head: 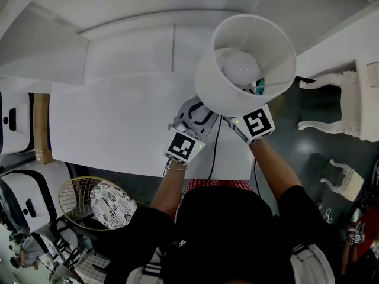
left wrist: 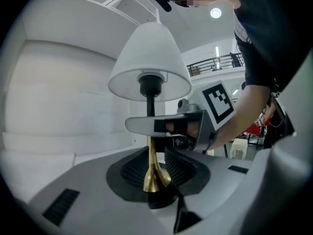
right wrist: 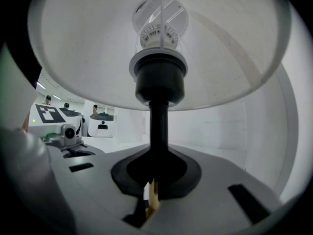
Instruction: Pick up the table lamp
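Observation:
The table lamp has a white cone shade (head: 210, 90), a clear bulb (right wrist: 160, 21), a black socket and upper stem (right wrist: 159, 126) and a gold lower stem (left wrist: 152, 165). It is held upright over the white table's near edge. My right gripper (right wrist: 152, 192) is shut on the stem just under the shade; in the left gripper view its jaws (left wrist: 166, 126) cross the stem. My left gripper (left wrist: 157, 180) sits lower, open, with the flared gold stem between its pads. In the head view both grippers (head: 198, 118) (head: 240, 126) reach under the shade, which hides their tips.
The white table (head: 118, 117) spreads to the left. The lamp's black cable (head: 213, 152) hangs over its near edge. White carved furniture (head: 349, 99) stands at the right on the dark floor. A round wire-framed object (head: 89, 197) and white machines (head: 18, 123) are at the left.

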Demonstrator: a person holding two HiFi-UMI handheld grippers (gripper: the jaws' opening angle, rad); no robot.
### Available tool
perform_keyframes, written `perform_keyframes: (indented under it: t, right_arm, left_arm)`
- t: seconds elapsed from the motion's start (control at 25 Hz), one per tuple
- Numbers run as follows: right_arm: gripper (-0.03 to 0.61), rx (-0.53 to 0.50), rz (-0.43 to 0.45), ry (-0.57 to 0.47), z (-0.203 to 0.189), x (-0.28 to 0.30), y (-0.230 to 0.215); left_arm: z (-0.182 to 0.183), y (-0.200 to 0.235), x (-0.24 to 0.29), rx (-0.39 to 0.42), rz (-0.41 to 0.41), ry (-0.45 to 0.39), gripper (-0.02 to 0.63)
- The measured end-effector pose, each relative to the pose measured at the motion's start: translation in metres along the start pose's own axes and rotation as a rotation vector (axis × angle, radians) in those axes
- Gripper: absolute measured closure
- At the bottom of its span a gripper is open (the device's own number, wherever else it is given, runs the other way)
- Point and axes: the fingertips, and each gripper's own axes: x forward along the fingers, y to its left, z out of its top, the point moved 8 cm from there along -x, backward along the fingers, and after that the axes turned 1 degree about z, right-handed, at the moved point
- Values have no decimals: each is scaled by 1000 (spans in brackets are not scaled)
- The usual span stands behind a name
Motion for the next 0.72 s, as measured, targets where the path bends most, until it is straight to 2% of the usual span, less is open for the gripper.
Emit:
perform_keyframes:
  t: [0.6,0.72]
  right_arm:
    - [563,6,1,4,1,-1,0]
    - [563,23,17,-1,3,0,2]
  left_arm:
    - [-5,-1,30,6,-62,3,515]
    - [-7,-2,31,19,-75,24,515]
